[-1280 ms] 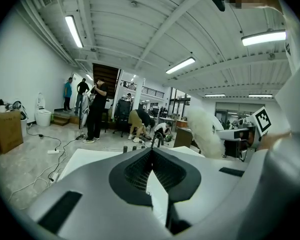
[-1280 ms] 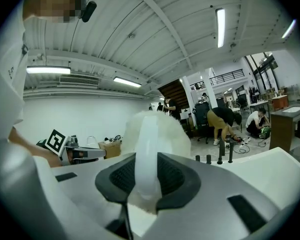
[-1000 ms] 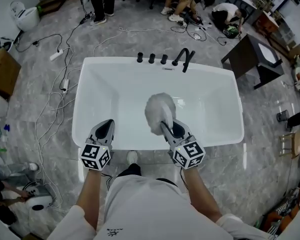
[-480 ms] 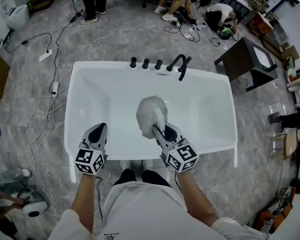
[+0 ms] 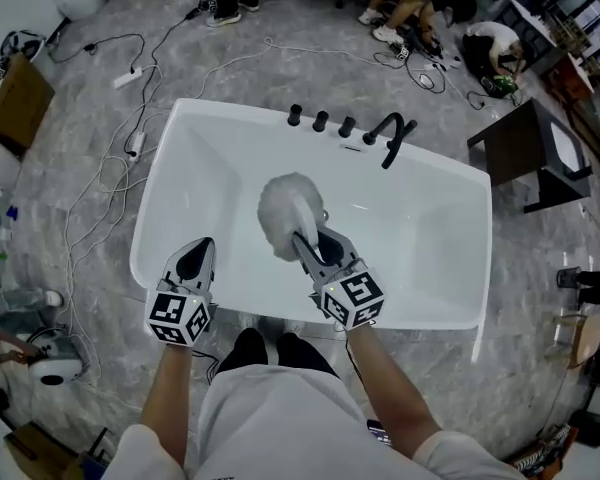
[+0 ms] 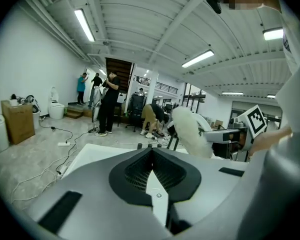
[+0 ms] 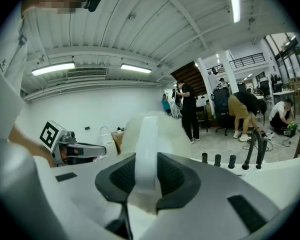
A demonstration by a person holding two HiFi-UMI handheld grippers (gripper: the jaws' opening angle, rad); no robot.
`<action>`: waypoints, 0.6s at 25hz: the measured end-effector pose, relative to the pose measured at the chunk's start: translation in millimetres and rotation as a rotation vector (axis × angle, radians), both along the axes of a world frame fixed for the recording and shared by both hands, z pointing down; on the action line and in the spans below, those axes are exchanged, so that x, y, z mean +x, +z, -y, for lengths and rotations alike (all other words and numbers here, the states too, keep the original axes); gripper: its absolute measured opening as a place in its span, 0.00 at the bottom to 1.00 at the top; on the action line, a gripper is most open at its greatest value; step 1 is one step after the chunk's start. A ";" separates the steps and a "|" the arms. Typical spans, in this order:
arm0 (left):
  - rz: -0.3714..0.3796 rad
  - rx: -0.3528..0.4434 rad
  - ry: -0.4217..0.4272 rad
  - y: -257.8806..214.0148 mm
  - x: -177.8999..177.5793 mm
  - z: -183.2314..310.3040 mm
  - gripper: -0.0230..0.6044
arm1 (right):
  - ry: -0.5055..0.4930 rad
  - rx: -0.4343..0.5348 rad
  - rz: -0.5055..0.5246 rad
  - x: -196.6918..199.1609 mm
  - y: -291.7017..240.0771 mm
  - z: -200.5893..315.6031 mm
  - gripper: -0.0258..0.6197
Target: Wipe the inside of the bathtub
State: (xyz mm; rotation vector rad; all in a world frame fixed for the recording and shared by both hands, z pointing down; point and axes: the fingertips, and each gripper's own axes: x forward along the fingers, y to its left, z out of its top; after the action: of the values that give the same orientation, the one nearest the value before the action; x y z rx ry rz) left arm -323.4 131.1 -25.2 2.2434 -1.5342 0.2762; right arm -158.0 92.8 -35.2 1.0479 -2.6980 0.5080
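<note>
duster count: one fluffy white duster (image 5: pixel 283 211) on a flat white handle, head over the middle of the white rectangular bathtub (image 5: pixel 435 218). contact with the tub floor cannot be determined. long axis runs from the right gripper (image 5: pixel 308 246), clenched on the handle. the head points toward three black knobs (image 5: pixel 321 121) and one black spout (image 5: pixel 390 134). left gripper (image 5: pixel 196 254) is closed on nothing, above the near rim.
</note>
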 end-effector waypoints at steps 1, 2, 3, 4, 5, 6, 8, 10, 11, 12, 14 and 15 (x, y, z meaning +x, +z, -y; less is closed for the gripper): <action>0.008 -0.004 -0.019 2.6 1.2 -0.3 0.05 | -0.012 -0.001 0.000 2.1 5.0 4.8 0.19; 0.013 -0.008 -0.036 5.1 2.7 0.8 0.05 | -0.024 0.000 -0.003 4.7 10.3 10.7 0.19; 0.016 -0.010 -0.052 7.8 4.0 2.8 0.05 | -0.034 0.001 -0.007 7.2 16.0 17.1 0.19; 0.018 -0.012 -0.066 10.7 5.1 5.3 0.05 | -0.044 0.002 -0.010 9.5 21.9 23.6 0.19; 0.022 -0.012 -0.079 13.7 6.2 8.1 0.05 | -0.052 0.003 -0.014 11.6 27.7 30.0 0.19; 0.027 -0.011 -0.089 16.6 7.6 11.3 0.06 | -0.060 0.005 -0.020 13.9 33.1 36.6 0.19; 0.034 -0.005 -0.109 22.0 11.6 20.2 0.05 | -0.070 0.013 -0.036 18.8 42.6 51.9 0.19; 0.041 0.003 -0.131 26.7 13.0 29.9 0.05 | -0.084 0.024 -0.056 18.5 51.9 67.7 0.19; 0.046 0.006 -0.143 29.2 11.2 33.6 0.06 | -0.097 0.030 -0.069 14.9 56.8 73.6 0.19; 0.052 0.010 -0.155 31.3 7.9 37.5 0.05 | -0.113 0.040 -0.086 9.7 61.3 79.2 0.19; 0.063 0.023 -0.171 34.3 1.9 47.6 0.05 | -0.143 0.067 -0.124 0.0 67.5 92.9 0.19; 0.066 0.029 -0.175 36.6 0.0 52.3 0.05 | -0.153 0.079 -0.140 -3.5 70.0 100.5 0.19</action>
State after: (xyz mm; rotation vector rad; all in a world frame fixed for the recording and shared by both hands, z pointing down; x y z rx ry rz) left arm -323.5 78.8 11.3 2.1234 -1.7678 0.2805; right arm -161.4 -7.7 34.8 0.8519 -2.6649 0.2914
